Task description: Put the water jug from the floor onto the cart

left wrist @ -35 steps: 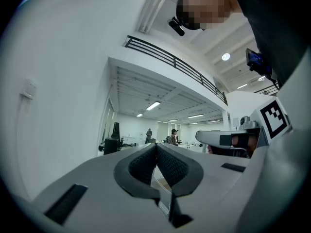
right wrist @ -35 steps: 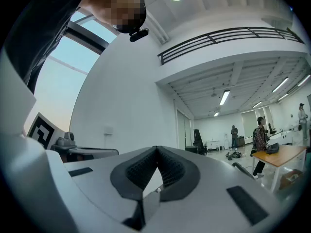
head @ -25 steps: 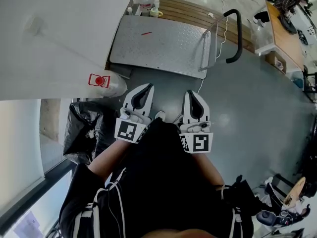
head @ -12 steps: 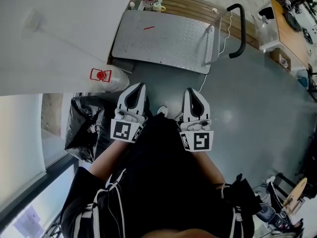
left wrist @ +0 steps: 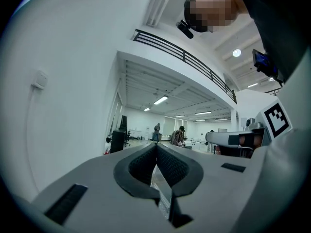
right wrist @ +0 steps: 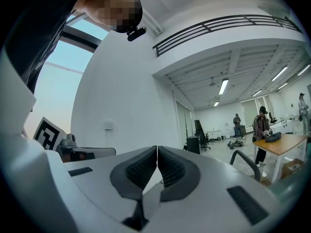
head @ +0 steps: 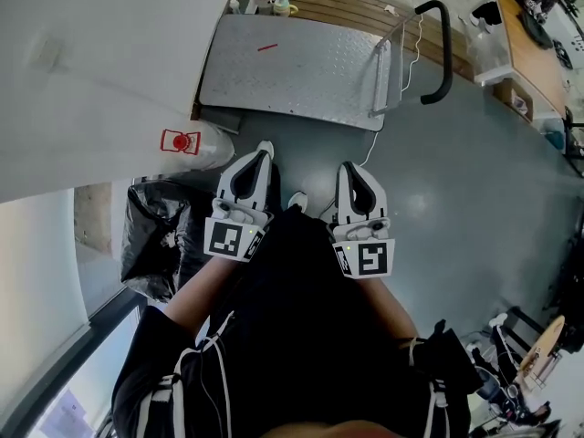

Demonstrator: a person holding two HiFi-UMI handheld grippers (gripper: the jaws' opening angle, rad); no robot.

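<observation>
The water jug (head: 199,146), pale and translucent with a red label, is on the grey floor against the white wall (head: 100,71), partly hidden under the wall's edge. It is near the closest corner of the cart (head: 292,62), whose diamond-plate deck is bare apart from a small red mark. The cart's black handle (head: 440,51) rises at its right end. A crumpled black bag (head: 151,235) lies just beside the jug, on the person's side.

The left gripper (head: 261,157) hangs close to the jug's right without touching it. Its jaws are pressed together with nothing between them, as the left gripper view (left wrist: 156,147) shows. The right gripper (head: 349,169) is level with it and apart from it, its jaws likewise pressed together and empty (right wrist: 157,150).

Beyond the cart runs a slatted wooden platform (head: 365,16), and small bottles (head: 281,5) stand at the cart's far left corner.
</observation>
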